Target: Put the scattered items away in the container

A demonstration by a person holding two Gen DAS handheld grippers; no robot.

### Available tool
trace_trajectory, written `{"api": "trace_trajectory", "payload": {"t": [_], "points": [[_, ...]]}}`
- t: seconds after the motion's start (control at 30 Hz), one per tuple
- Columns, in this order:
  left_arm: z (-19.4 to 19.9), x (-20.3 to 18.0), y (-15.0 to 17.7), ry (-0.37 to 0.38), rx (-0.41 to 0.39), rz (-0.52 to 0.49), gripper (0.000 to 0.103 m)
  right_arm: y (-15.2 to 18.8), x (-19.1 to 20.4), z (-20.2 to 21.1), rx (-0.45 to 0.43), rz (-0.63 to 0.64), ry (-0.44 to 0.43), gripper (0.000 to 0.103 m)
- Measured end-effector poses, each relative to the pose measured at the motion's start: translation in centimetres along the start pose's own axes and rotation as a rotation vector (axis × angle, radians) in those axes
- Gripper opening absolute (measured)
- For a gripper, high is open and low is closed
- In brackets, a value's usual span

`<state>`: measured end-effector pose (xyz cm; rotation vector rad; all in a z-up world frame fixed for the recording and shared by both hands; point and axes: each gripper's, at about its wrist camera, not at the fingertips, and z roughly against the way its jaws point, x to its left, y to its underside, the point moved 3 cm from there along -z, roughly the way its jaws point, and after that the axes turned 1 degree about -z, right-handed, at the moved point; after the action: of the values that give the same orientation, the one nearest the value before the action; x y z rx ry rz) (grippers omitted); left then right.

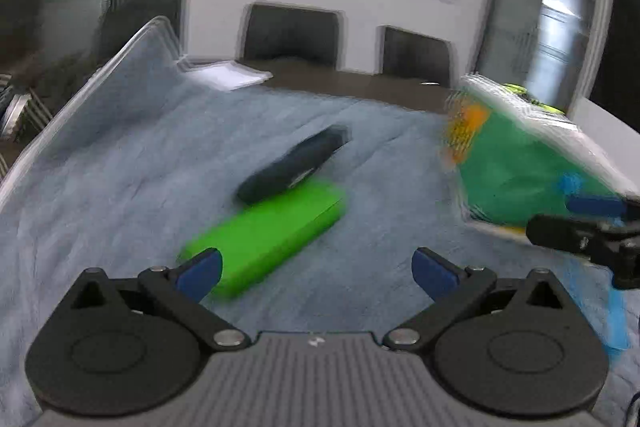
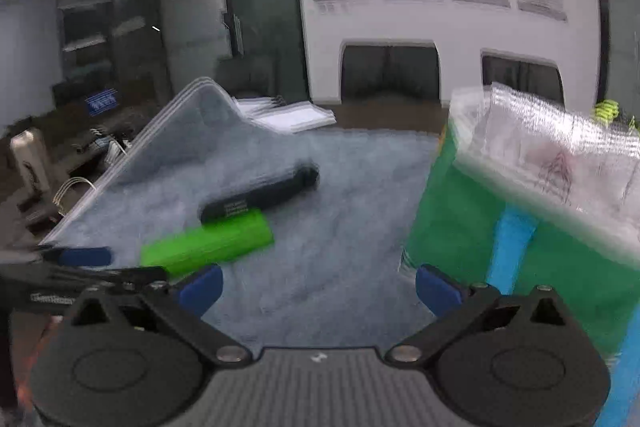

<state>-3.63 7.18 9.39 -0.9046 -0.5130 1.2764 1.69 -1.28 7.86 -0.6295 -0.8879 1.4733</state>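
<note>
Okay, quick labels, both views blurred.
left fingers: mine, spread wide, nothing between.
right fingers: spread wide, nothing between.
green case: flat on blue cloth over the bench, just past my left fingers.
dark case: touching green case, far side.
green container: right side, clear plastic top.

My two wrist views sit low and close over the blue cloth, both angled down toward the white wall. Both share the green case, with the left view nearer it.
</note>
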Motion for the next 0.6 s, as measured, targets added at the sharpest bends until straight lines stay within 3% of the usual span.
{"api": "trace_trajectory", "payload": {"t": [0.13,0.27,0.33,0.4,0.6], "points": [[-1.9,1.6,2.5,-0.061,0.011,0.101,0.103,3.0,0.5,-5.4,0.110,0.028,0.080,0.103],[-4.0,0.5,3.6,-0.160,0.003,-0.029,0.103,4.9,0.6,-7.3,0.101,0.012,0.102,0.103],[-5.0,0.4,4.0,-0.132,0.047,-0.057,0.103,5.7,1.1,-7.0,0.089,0.038,0.141,0.103],[-5.8,0.2,4.3,-0.151,0.086,-0.080,0.103,5.6,1.2,-7.1,0.081,0.037,0.153,0.103],[-5.6,-0.1,4.5,-0.174,0.072,-0.104,0.103,6.2,1.2,-7.2,0.093,0.014,0.145,0.103]]}}
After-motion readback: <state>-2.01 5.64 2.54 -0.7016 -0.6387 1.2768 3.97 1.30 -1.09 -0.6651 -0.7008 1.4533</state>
